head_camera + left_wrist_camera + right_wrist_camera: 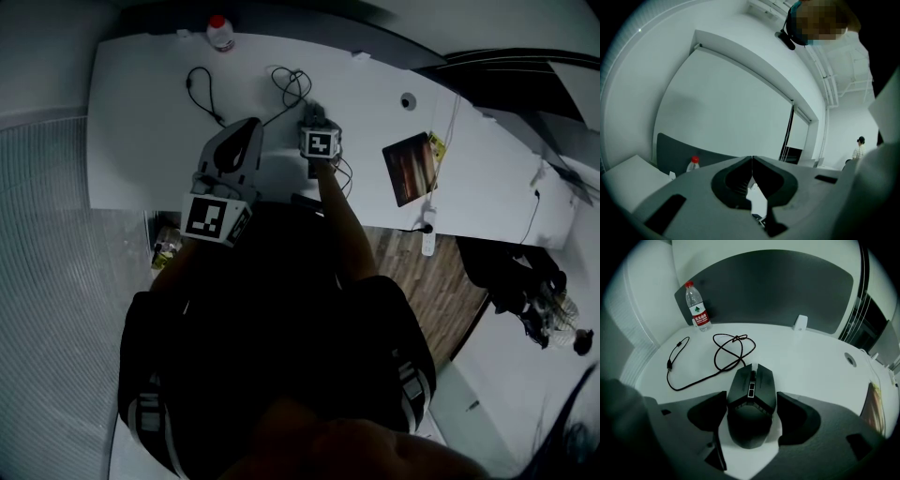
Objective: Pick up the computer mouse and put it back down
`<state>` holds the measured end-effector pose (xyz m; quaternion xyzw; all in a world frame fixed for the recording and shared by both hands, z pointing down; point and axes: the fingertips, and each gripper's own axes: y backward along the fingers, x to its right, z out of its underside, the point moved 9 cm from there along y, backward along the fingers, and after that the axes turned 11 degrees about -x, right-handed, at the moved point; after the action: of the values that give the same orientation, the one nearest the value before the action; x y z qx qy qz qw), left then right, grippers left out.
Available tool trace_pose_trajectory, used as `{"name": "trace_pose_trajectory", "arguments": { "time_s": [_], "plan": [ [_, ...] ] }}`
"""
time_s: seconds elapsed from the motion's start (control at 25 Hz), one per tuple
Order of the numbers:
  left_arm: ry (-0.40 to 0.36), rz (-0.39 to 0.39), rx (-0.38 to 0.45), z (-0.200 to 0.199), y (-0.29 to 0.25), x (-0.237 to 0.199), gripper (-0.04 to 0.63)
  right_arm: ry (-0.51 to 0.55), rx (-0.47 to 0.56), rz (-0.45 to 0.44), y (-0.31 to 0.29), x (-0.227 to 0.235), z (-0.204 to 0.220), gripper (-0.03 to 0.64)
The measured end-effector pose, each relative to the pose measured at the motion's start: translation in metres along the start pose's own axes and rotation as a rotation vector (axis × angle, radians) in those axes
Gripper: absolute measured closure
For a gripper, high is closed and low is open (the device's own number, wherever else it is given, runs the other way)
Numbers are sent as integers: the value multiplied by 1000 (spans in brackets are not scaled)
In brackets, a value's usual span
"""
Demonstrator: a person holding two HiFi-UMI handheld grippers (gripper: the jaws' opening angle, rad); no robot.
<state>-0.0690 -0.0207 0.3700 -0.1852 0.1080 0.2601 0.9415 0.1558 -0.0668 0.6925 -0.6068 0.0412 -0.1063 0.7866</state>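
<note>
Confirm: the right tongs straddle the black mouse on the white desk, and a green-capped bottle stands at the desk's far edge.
Wrong cap: the bottle at the far edge of the desk has a red cap, as the right gripper view shows. The right tongs do straddle the black mouse.

Blk wired mouse [751, 404] flat on white desk [811, 362], cable [736, 345] looped behind.

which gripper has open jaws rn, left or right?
The right gripper: its jaws stand apart either side of the mouse on the table. The left gripper has jaws meeting at the tips, nothing between.
</note>
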Motion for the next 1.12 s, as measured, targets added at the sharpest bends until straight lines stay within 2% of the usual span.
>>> {"name": "trace_pose_trajectory", "arguments": {
  "time_s": [0.16, 0.64, 0.84, 1.12],
  "plan": [
    [6, 2, 0, 0, -1, -1, 589, -10, 2, -22, 1, -1, -1, 304],
    [15, 12, 12, -1, 1, -5, 589, -11, 34, -16, 14, 1, -5, 303],
    [1, 16, 34, -3, 22, 4, 591, -16, 82, -15, 38, -4, 0, 303],
    [-7, 25, 46, -3, 26, 6, 591, -27, 143, -8, 58, -3, -10, 304]
  ]
}}
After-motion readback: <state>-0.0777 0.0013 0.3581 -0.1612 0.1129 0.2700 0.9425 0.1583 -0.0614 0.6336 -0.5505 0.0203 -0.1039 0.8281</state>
